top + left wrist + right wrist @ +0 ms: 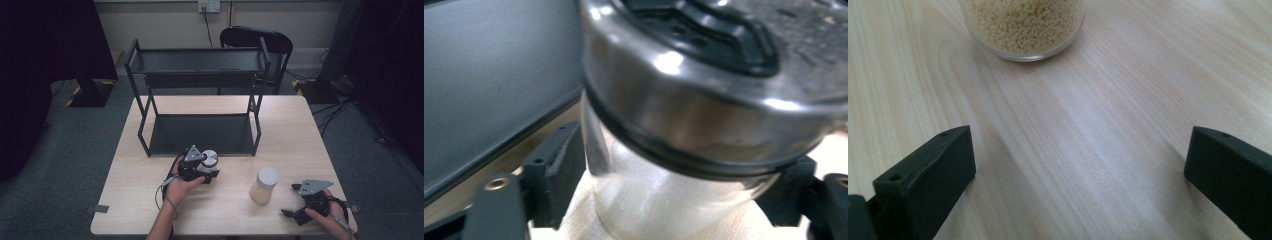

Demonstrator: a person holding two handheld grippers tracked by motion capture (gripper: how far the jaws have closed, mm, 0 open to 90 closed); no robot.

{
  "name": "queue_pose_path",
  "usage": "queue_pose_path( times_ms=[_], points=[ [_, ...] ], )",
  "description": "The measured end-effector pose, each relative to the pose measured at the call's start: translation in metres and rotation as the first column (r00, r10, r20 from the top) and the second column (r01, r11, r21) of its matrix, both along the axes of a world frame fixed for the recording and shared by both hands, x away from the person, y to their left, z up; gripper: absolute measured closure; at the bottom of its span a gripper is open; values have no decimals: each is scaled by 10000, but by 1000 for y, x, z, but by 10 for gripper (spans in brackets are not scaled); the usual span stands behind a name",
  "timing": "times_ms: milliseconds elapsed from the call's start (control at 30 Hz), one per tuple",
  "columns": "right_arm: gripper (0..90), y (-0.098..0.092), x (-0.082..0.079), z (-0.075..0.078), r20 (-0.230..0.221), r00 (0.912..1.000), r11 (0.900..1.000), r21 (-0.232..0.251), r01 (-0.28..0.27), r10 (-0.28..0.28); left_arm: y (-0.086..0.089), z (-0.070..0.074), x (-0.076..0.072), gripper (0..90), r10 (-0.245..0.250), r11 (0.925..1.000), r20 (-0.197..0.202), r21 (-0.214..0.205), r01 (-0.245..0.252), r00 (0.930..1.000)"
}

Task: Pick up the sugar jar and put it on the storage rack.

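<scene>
A small glass jar with a shiny metal lid (209,159) stands on the wooden table (135,200), just in front of the black shelf rack. My left gripper (207,170) is around it. In the left gripper view the jar (684,125) is close up and both black jaws press against its glass sides below the lid, so my left gripper (674,205) is shut on it. A taller jar of pale yellow grains with a white lid (263,186) stands at the front right. My right gripper (292,200) sits open to its right, and that grain jar (1023,25) lies ahead of the right gripper (1080,165).
A black two-level shelf rack (200,62) stands on the table's far half, both levels bare. Behind the table is a black chair (257,37). Cables and stand bases lie on the floor at both sides.
</scene>
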State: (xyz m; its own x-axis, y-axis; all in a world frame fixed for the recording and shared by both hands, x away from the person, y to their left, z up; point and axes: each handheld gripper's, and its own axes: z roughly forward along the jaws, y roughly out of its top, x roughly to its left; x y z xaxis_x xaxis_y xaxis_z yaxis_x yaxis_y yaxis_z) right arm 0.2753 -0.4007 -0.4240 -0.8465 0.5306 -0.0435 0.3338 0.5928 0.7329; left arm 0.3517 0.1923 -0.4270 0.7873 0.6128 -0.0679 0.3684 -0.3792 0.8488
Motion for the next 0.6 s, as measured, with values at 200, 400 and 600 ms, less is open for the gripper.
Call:
queue_pose_path(
  times_ms=[200, 400, 600],
  points=[
    [0, 0, 0, 0, 2, 10000, 10000, 0, 0, 0, -2, 1, 0, 284, -93, 9998, 202, 172, 89, 9998],
    [0, 0, 0, 0, -8, 10000, 10000, 1, 3, -3, -6, 6, -1, 295, -17, 9994, 195, 353, 10, 9998],
    [0, 0, 0, 0, -8, 10000, 10000, 2, 3, -3, -5, 10, 1, 297, 102, 9994, 34, 318, -103, 9999]
  ],
)
